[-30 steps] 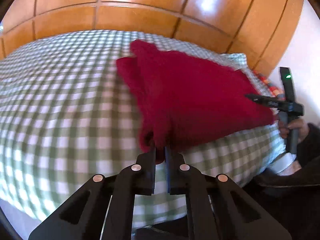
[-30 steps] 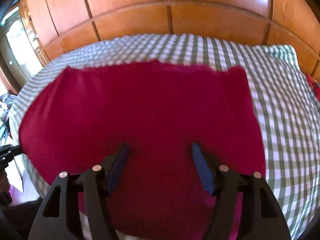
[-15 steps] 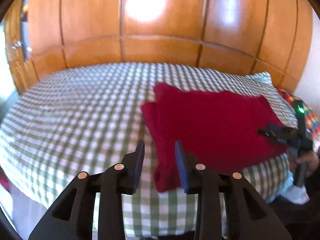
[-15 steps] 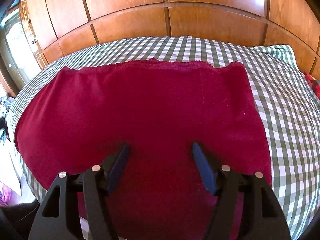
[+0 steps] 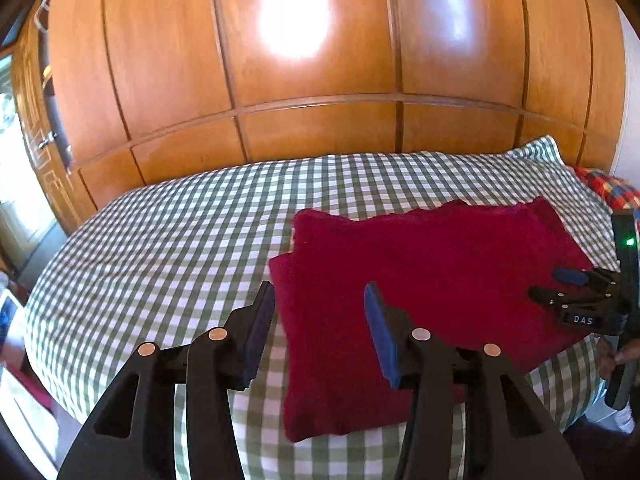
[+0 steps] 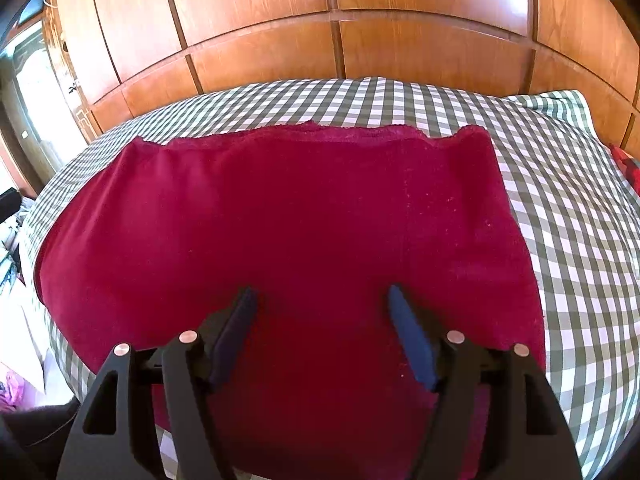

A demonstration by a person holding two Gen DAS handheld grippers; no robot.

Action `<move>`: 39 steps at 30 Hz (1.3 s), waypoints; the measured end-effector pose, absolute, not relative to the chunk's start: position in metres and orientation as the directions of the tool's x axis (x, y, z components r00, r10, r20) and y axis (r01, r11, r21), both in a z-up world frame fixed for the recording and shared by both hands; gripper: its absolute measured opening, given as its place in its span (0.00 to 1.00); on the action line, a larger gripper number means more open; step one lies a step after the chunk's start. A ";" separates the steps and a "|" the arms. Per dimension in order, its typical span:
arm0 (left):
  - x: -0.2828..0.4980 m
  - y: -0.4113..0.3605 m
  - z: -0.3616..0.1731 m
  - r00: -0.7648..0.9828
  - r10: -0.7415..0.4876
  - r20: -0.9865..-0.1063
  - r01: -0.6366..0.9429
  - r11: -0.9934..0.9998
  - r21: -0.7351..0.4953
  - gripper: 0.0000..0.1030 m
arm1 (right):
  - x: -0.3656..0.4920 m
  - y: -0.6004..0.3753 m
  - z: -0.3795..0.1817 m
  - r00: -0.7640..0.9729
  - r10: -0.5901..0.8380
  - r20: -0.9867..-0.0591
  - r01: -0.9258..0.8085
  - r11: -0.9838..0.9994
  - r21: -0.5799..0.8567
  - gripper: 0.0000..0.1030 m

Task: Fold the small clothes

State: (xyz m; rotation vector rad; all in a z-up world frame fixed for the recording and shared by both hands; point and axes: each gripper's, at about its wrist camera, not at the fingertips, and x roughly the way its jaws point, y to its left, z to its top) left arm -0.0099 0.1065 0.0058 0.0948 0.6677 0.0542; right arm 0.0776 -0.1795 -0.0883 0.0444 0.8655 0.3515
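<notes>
A dark red garment (image 5: 432,276) lies folded flat on the green-and-white checked bed (image 5: 168,248), its layers slightly offset at the far left corner. My left gripper (image 5: 320,312) is open and empty, above the garment's left edge. My right gripper (image 6: 322,312) is open and empty, hovering over the near middle of the garment (image 6: 296,216). The right gripper also shows in the left wrist view (image 5: 576,284) at the garment's right side, held by a hand.
Wooden panelled wardrobe doors (image 5: 320,80) stand behind the bed. A pillow in the same check (image 6: 560,108) and a colourful patterned cloth (image 5: 608,192) lie at the far right. The bed's near edge drops off below the garment.
My left gripper let go of the garment's near left corner, opened wide, and pulled back and up. The garment now lies flat. The right gripper stayed open over it.
</notes>
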 end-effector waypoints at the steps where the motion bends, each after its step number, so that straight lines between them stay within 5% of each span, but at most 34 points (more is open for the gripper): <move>1: -0.007 0.102 0.004 0.782 0.077 -0.619 -0.012 0.994 0.108 0.44 | 0.078 -0.181 -0.087 0.591 0.328 -0.737 -0.285 0.940 0.190 0.68; 12: 0.019 0.071 -0.016 0.752 0.066 -0.656 0.039 0.989 0.144 0.44 | 0.083 -0.266 -0.054 0.616 0.453 -0.645 -0.168 0.875 0.454 0.73; 23: 0.033 0.064 -0.030 0.721 0.064 -0.690 0.059 0.986 0.153 0.44 | 0.112 -0.334 -0.107 0.529 0.578 -0.621 0.003 0.731 0.683 0.76; 36: 0.045 0.080 -0.055 0.660 0.080 -0.747 0.013 0.993 0.117 0.44 | 0.138 -0.303 -0.115 0.413 0.718 -0.561 -0.123 0.654 0.747 0.78; 39: 0.045 0.083 -0.058 0.662 0.081 -0.745 0.008 0.993 0.115 0.49 | 0.143 -0.300 -0.118 0.399 0.739 -0.542 -0.116 0.627 0.770 0.68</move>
